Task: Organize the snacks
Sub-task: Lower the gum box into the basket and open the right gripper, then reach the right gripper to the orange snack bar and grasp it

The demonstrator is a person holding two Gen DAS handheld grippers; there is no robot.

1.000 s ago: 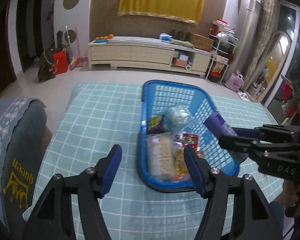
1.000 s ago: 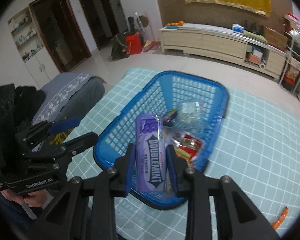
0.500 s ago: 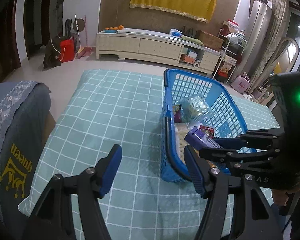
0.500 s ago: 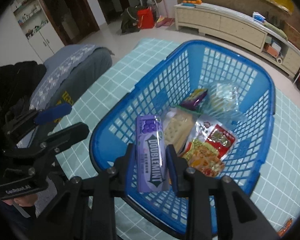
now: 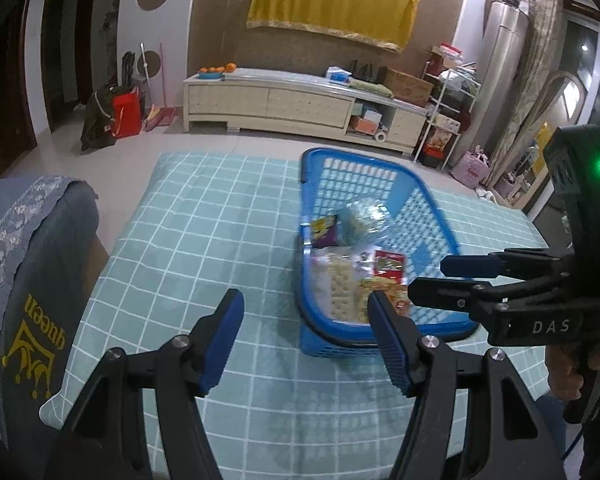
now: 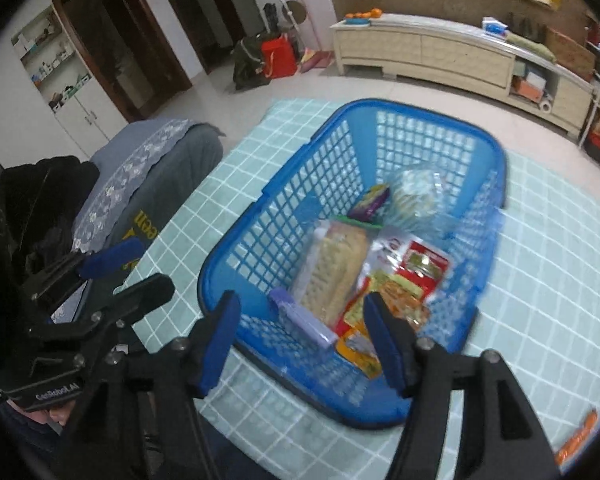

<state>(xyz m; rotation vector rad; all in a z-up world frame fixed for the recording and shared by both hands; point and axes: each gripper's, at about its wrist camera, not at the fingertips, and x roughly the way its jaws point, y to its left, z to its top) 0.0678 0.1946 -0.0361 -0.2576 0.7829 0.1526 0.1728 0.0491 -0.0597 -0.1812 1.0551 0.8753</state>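
A blue plastic basket (image 6: 284, 216) (image 5: 436, 216) sits on the teal checked tablecloth (image 5: 204, 232). It holds several snacks: a cracker pack (image 6: 336, 264), red and orange packets (image 6: 420, 268), a clear bag (image 6: 416, 196), a small purple pack (image 6: 370, 200). The purple Doublemint gum pack (image 6: 300, 318) lies in the basket's near corner. My right gripper (image 6: 306, 338) is open and empty just above the basket's near rim; it also shows in the left wrist view (image 5: 440, 276). My left gripper (image 5: 306, 340) is open and empty over the cloth, left of the basket.
A grey chair back with yellow "queen" lettering (image 5: 32, 320) stands at the table's left. An orange item (image 6: 576, 436) lies on the cloth at the right. A cream sideboard (image 5: 300, 104) stands across the floor.
My right gripper has opened and let go of the gum pack, which now lies in the basket. The gripper has pulled back a little. My left gripper stays open.
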